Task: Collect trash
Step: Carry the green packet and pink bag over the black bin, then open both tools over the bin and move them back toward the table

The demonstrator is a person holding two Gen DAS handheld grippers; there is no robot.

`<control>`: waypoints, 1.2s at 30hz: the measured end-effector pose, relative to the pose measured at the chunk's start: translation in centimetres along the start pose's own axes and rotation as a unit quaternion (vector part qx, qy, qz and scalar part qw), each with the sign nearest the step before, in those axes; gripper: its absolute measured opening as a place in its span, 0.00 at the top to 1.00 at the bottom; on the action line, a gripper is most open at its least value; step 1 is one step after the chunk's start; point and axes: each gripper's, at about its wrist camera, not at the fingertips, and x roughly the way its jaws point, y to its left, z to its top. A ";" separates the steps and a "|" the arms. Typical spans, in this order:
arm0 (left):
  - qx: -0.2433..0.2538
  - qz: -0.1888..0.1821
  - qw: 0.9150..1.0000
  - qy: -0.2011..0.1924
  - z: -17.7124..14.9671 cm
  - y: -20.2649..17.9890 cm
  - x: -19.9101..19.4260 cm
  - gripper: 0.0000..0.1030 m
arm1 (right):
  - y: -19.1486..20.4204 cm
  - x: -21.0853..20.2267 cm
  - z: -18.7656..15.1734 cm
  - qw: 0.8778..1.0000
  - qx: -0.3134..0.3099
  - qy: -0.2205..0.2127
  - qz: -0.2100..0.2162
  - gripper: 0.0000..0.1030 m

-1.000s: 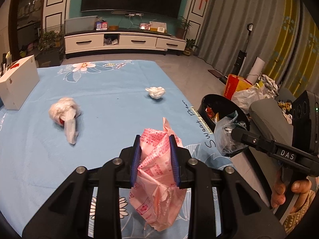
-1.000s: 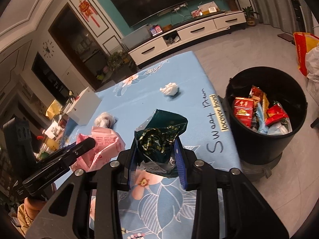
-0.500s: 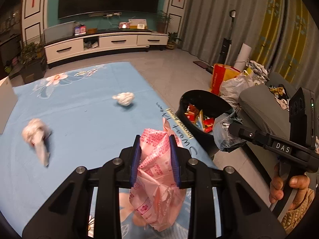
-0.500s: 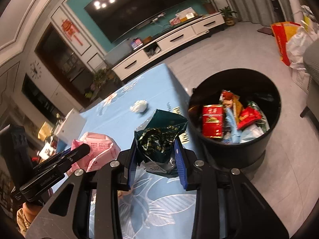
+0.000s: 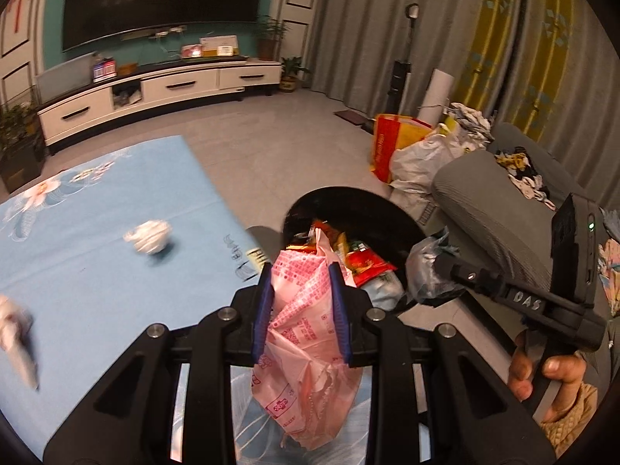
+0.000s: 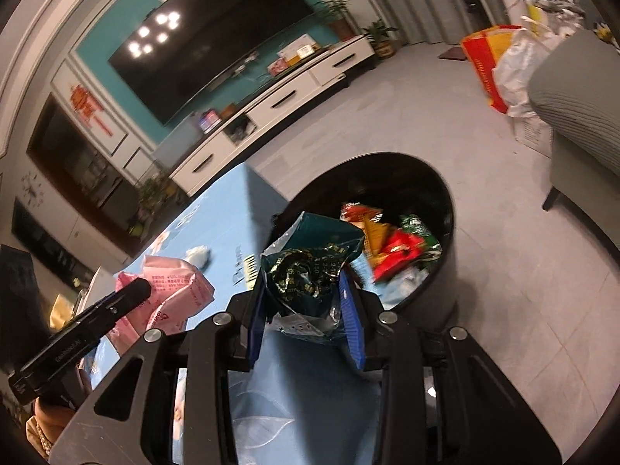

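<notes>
My left gripper (image 5: 302,302) is shut on a crumpled pink plastic bag (image 5: 306,333), held over the right edge of the blue table cloth (image 5: 97,232) beside the black trash bin (image 5: 356,213). My right gripper (image 6: 306,310) is shut on a dark green foil wrapper (image 6: 310,267), just short of the bin (image 6: 387,178), which holds several colourful wrappers. The pink bag (image 6: 170,294) shows at the left of the right wrist view. A white paper ball (image 5: 149,235) and a white wad (image 5: 13,329) lie on the cloth.
A grey sofa (image 5: 496,201) stands right of the bin, with a red-yellow bag (image 5: 391,139) and white plastic bags (image 5: 422,162) behind it. A white TV cabinet (image 5: 155,93) lines the far wall. A hand (image 5: 542,368) holds the right gripper's handle.
Both grippers have swung right with their loads, from over the cloth to the table's edge by the bin. The paper ball and white wad have slid left in the left wrist view.
</notes>
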 end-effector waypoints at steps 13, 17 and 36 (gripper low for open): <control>-0.010 -0.055 0.998 0.006 3.4 -3.0 8.0 0.70 | -2.1 3.0 1.7 1.000 0.008 0.003 -0.013 0.63; -0.020 -0.056 0.998 0.023 3.3 -3.1 10.4 0.63 | -2.7 4.0 1.6 1.000 0.012 0.013 -0.017 0.61; -0.051 0.003 0.999 0.002 0.6 1.0 6.0 0.18 | -0.8 2.8 1.1 0.999 0.001 -0.001 -0.037 0.37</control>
